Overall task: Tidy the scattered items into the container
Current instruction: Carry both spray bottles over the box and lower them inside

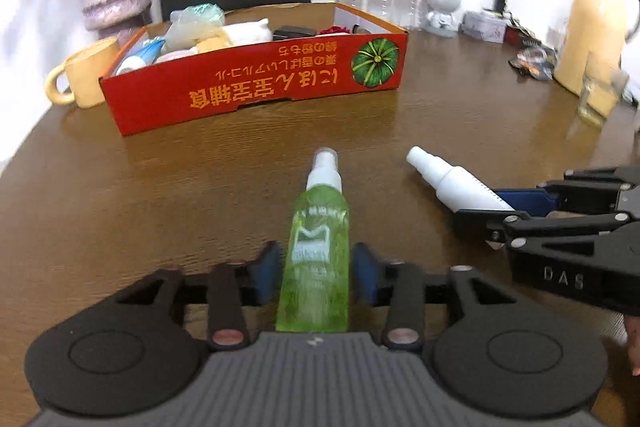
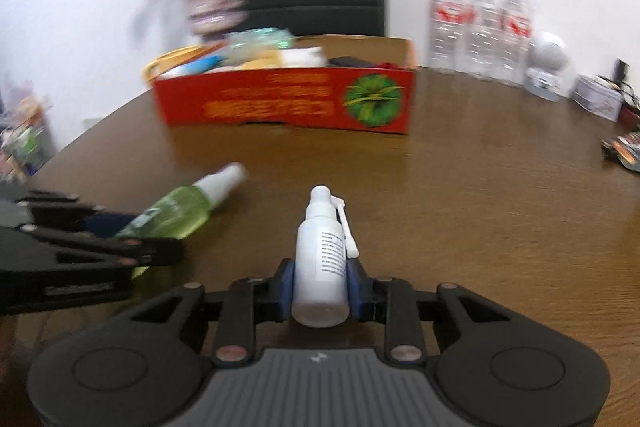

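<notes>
Now L gripper (image 1: 316,269) jaws slack round green bottle (image 1: 318,235), short of red box (image 1: 256,83); could drop. R gripper (image 2: 320,281) clamps white bottle (image 2: 322,259).

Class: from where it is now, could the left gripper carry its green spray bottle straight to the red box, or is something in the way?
Probably yes. The left gripper has the green spray bottle between its pads, and the bare table up to the red box looks clear. The white bottle lies off to the right.

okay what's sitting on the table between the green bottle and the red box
Nothing: between the green bottle and the red box there is only bare wooden table. The left wrist view shows it best.
</notes>
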Demonstrator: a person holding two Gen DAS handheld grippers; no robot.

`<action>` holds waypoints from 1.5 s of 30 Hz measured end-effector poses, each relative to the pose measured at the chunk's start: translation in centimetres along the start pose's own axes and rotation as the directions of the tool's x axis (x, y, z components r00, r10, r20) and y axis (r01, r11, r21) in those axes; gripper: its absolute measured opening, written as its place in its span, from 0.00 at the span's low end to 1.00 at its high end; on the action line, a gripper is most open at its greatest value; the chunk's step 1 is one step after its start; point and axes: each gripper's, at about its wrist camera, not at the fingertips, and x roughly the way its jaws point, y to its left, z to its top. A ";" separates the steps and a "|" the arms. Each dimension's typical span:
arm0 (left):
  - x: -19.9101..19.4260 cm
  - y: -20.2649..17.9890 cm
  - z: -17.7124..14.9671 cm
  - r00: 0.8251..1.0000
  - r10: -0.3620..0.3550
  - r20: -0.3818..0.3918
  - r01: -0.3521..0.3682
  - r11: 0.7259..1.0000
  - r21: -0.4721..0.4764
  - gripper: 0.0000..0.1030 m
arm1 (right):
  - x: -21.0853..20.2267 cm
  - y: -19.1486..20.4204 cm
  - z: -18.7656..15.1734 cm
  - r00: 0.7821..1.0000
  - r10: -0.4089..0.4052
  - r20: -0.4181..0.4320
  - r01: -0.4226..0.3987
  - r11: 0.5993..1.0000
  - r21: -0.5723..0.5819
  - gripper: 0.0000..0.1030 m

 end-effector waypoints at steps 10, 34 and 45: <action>-0.6 0.8 1.5 0.992 -0.116 0.054 0.120 0.989 -0.084 0.30 | -0.5 0.9 0.4 0.996 -0.043 0.072 0.041 0.999 0.035 0.26; 16.2 12.3 24.3 0.978 -0.161 -0.134 0.124 0.960 -0.251 0.61 | 15.4 -4.5 22.5 0.999 0.007 -0.037 0.000 0.980 0.201 0.27; 9.5 11.1 25.6 0.988 -0.133 -0.078 0.118 0.977 -0.177 0.80 | 11.6 -5.2 23.1 0.999 0.011 -0.042 0.000 0.971 0.240 0.78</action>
